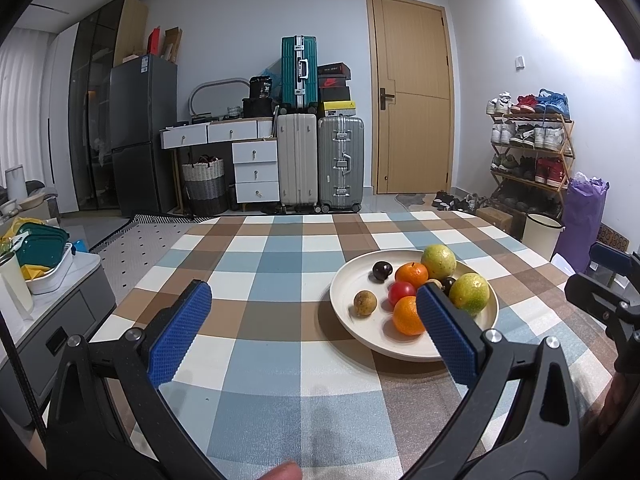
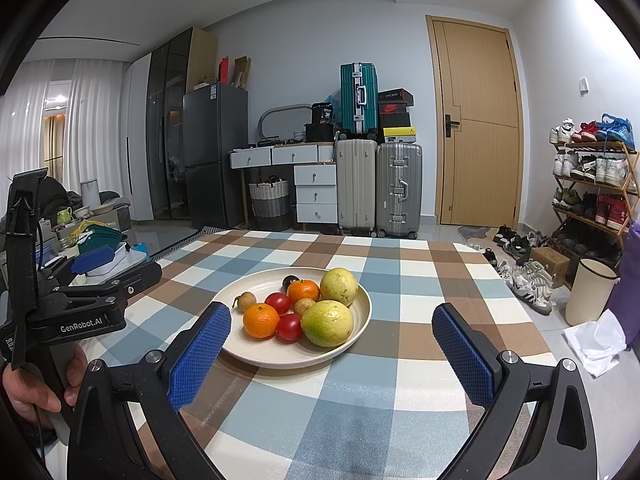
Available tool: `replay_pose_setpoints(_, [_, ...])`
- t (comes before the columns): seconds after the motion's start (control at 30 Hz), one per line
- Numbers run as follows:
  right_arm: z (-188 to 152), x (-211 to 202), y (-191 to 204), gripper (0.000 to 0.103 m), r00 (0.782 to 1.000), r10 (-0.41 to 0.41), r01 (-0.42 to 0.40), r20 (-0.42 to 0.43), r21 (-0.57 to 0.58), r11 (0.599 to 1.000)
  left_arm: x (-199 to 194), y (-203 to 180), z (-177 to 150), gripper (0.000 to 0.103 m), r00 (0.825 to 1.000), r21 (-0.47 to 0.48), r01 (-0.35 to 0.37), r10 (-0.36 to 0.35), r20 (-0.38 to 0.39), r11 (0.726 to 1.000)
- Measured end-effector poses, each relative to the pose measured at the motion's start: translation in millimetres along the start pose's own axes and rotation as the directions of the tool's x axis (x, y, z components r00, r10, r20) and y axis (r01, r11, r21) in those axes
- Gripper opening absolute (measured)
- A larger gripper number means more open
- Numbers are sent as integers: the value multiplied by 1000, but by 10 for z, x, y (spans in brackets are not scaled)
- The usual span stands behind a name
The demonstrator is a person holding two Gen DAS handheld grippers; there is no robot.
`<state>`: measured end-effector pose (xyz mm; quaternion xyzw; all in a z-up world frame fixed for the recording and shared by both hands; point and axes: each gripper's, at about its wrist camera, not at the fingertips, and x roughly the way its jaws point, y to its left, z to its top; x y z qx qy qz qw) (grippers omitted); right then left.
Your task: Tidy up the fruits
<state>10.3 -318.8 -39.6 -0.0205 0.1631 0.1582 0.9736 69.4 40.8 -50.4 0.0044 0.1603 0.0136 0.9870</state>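
Partly hidden — brown fruit (image 1: 434, 282) (behind fingers (image 1: 448, 328)).

Matt checked cloth (image 2: 360, 392), glossy cream plate (image 2: 362, 312), ribbed blue tongs pads (image 2: 200, 356).

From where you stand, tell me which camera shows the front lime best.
The right wrist view: the front lime lies whole and unobstructed at the plate's near rim. In the left wrist view the same lime sits behind the left gripper's finger, which covers its lower left edge.
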Motion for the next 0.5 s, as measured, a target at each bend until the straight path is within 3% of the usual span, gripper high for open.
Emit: replay_pose_setpoints(0.5, [-3,3,3,103,1000,0,0,0,0,1000,-2,-9,-62,102,1000,6,-7,7,6,1000])
